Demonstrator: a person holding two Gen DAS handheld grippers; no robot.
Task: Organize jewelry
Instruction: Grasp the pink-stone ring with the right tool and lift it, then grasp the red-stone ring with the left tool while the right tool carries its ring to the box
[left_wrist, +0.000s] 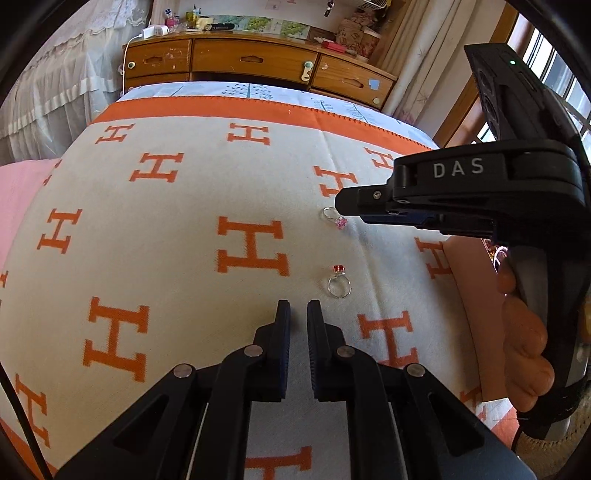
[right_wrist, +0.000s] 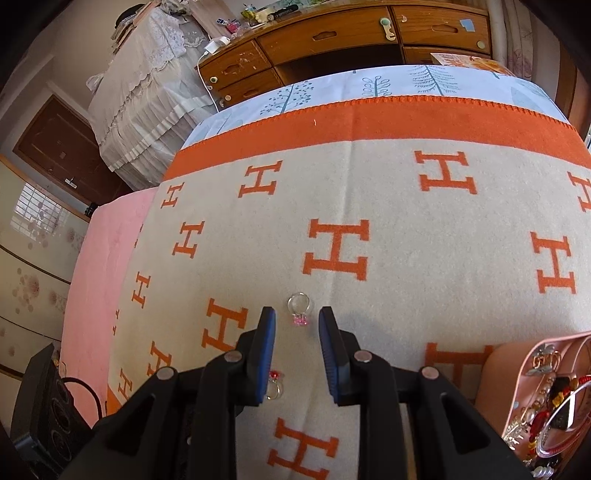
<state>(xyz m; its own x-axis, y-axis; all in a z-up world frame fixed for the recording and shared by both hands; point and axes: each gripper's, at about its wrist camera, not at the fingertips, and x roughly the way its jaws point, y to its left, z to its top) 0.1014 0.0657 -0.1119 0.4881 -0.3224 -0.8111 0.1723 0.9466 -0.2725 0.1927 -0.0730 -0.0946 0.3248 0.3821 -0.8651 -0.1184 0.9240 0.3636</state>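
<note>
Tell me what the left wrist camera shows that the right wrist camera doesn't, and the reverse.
Only the left wrist view shows the right gripper from outside, with the hand holding it, poised over the pink-stone ring. Only the right wrist view shows the contents of the pink jewelry box, packed with pieces, and the right gripper's open jaws straddling the pink-stone ring. Both show the pink-stone ring, the red-stone ring lying loose on the H-pattern blanket, and the wooden dresser beyond.

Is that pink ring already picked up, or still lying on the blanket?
Still lying flat on the blanket. The pink ring sits untouched between the open right gripper.
</note>
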